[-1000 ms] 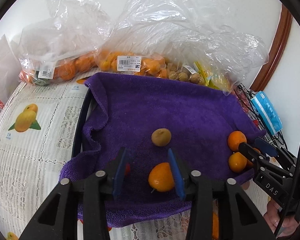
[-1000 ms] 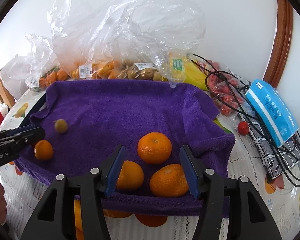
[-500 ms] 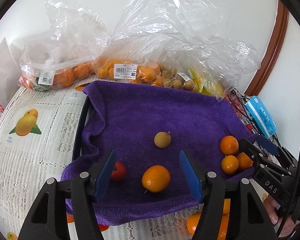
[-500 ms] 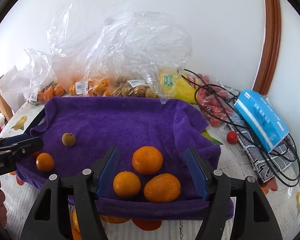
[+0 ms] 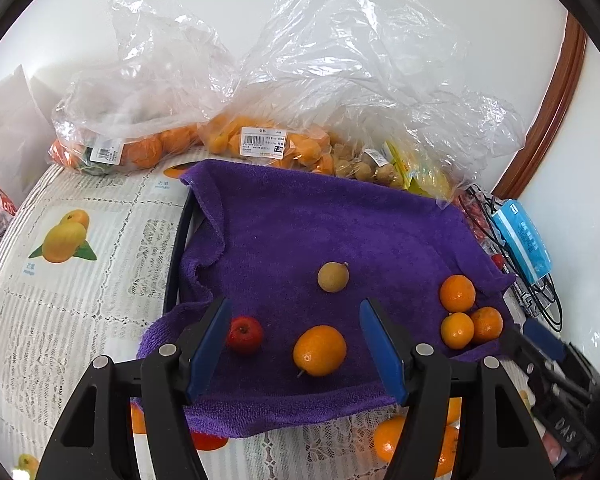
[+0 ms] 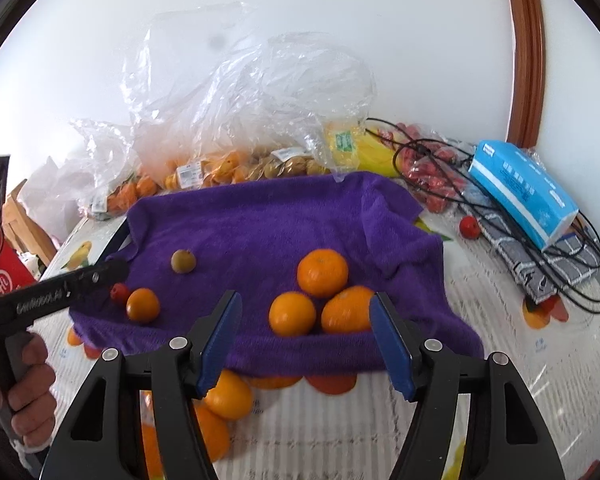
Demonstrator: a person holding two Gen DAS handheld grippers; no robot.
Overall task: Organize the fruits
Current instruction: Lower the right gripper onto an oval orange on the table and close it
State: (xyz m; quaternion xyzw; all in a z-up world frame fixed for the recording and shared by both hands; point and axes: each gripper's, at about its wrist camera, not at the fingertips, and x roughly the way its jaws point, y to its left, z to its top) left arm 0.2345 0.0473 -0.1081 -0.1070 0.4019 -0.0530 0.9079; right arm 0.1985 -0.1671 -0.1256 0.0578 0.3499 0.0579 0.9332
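Hovering over the near edge of the purple towel [image 5: 300,232], the left gripper [image 5: 292,344] has jaws that have just been opening; they stand wide, a small orange fruit [image 5: 320,350] lying loose between them, a red fruit [image 5: 245,334] at 9 o'clock. The right gripper [image 6: 304,336] has been closing slightly, still apart, gripping nothing; three oranges [image 6: 322,274] cluster at 12 o'clock. Farther, a brownish fruit [image 5: 333,277], then plastic bags [image 5: 260,92] on the surface.

Right gripper body [image 5: 562,430]: you can read "DAS".
Left gripper body [image 6: 44,300]: lettering, too blurred to read surely.
Bag label [image 5: 262,147]: barcode, price "7.20".
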